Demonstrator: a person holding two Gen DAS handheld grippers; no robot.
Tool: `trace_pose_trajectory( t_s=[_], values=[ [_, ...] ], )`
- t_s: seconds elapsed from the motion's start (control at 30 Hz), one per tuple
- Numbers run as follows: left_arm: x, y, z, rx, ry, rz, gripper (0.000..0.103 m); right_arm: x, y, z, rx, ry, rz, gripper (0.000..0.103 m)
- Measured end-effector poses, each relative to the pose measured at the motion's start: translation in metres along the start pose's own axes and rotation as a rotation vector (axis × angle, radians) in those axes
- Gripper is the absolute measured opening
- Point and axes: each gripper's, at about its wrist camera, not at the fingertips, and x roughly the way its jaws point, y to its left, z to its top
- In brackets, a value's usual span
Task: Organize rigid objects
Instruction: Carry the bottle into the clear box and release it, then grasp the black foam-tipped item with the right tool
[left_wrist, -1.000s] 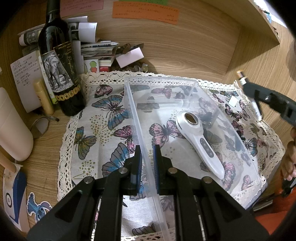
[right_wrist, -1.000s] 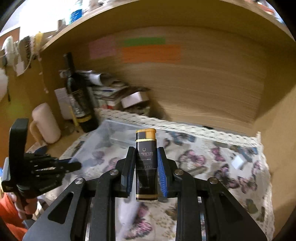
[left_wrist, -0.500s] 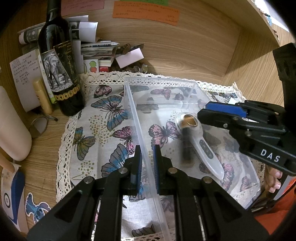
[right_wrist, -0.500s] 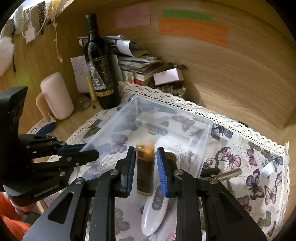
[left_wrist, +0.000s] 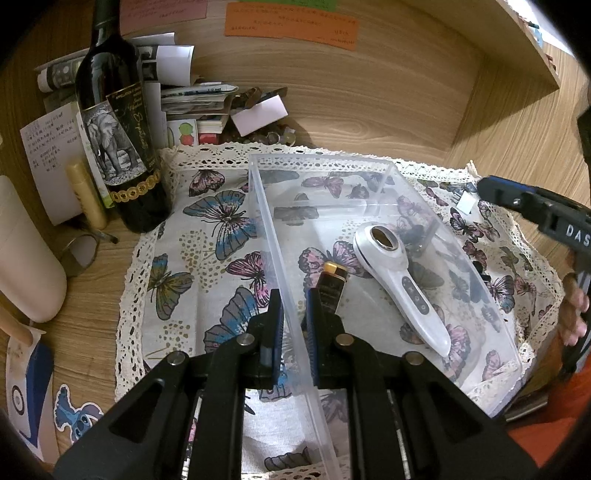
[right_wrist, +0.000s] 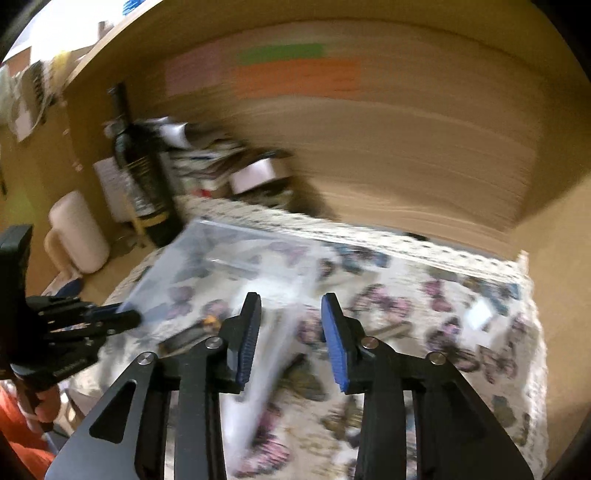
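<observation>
The left gripper (left_wrist: 293, 317) is closed on the near wall of the clear plastic bin (left_wrist: 384, 162), which stands on the butterfly-printed cloth (left_wrist: 207, 236). The right gripper (right_wrist: 290, 336) has its jaws wide apart and holds nothing. The small black and gold bottle (left_wrist: 332, 286) lies inside the bin, just beside the white handheld device (left_wrist: 402, 280).

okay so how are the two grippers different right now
The left gripper is shut on the clear bin's side wall; the right gripper is open and holds nothing. The left gripper sits at the bin; the right gripper hangs beside it. Both have black arms and blue pads.
</observation>
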Motion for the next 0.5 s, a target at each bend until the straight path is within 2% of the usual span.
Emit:
trace_pose_trajectory(
  t_s=[0.13, 0.23, 0.37, 0.5],
  values=[
    [0.000, 0.000, 0.000, 0.001, 0.000, 0.001, 0.012, -0.009, -0.031, -0.007, 0.060, 0.002, -0.087, 0.042],
    [0.000, 0.000, 0.000, 0.001, -0.001, 0.000, 0.012, -0.007, -0.051, -0.017, 0.102, 0.038, -0.132, 0.045],
    [-0.001, 0.000, 0.000, 0.003, 0.000, 0.001, 0.012, 0.005, -0.066, -0.038, 0.140, 0.120, -0.148, 0.045],
    [-0.002, 0.002, -0.001, 0.007, 0.001, 0.002, 0.012, 0.019, -0.066, -0.055, 0.157, 0.202, -0.119, 0.049]
  ],
)
